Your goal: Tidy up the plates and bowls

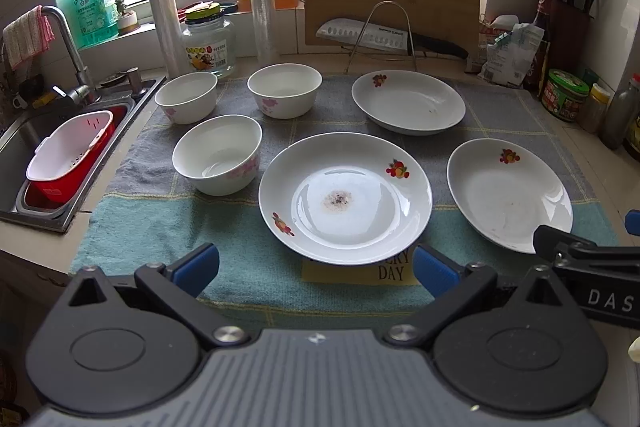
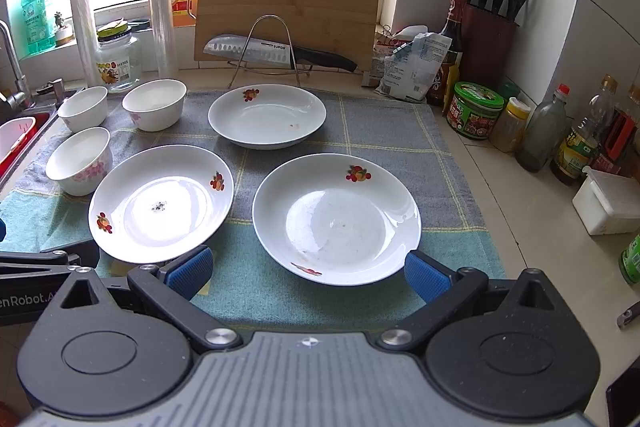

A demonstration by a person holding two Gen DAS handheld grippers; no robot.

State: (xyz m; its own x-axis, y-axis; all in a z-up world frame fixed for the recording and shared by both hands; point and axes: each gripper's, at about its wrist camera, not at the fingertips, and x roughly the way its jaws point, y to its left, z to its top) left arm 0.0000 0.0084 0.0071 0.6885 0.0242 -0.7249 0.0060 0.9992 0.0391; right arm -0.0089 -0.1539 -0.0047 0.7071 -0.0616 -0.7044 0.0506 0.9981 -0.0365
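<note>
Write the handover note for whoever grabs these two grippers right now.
Left gripper: open, empty, hanging before the near middle plate.
Right gripper: open, empty, hanging before the near right plate.
Third plate lies behind them, near the knife rack.
Three bowls stand apart on the left of the towel, beside the sink.
Done: nothing stacked.
Left: stack the plates, nest the bowls.

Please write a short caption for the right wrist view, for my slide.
Open right claw hovers before three plates and three bowls on a checked cloth.
</note>
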